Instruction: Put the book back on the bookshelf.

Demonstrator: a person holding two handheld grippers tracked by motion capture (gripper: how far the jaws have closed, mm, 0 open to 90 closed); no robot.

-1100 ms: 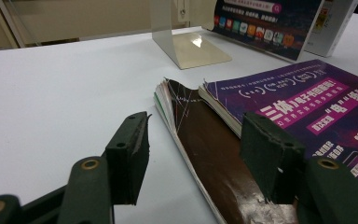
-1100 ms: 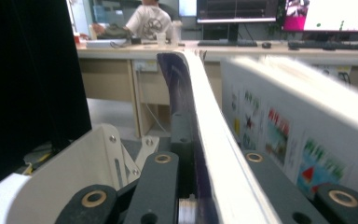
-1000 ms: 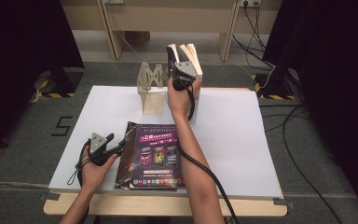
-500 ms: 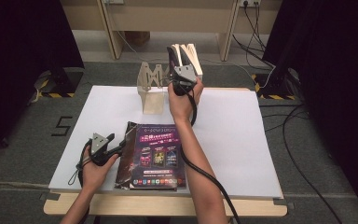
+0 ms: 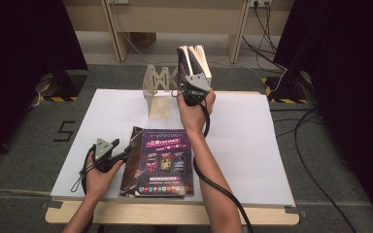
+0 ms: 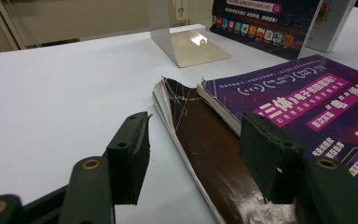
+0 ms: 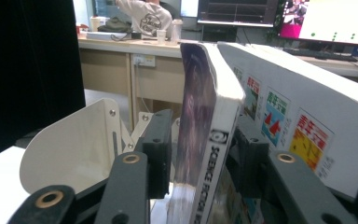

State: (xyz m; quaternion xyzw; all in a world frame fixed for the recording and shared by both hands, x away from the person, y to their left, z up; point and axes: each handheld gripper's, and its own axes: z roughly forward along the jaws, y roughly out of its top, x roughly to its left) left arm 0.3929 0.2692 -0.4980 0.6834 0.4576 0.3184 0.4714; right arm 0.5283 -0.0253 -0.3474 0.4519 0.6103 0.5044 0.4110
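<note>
**Right gripper lifts a book by the stand; left rests at the magazines**

The right gripper [image 5: 193, 80] holds a purple-covered book [image 7: 200, 116] upright at the far edge of the table [image 5: 252, 145], its jaws closed on the book near the spine. Just behind that book leans a thicker white book [image 7: 298, 98], touching it. A cream bookstand [image 5: 159, 94] stands just left of the gripper.

The left gripper [image 5: 126, 154] lies low at the near left, jaws open and holding nothing. In the left gripper view, they straddle the spine edge of a brown-covered magazine [image 6: 209, 154] lying flat on the table. A purple magazine [image 5: 165, 160] lies on top of it, cover up, between the two forearms
</note>
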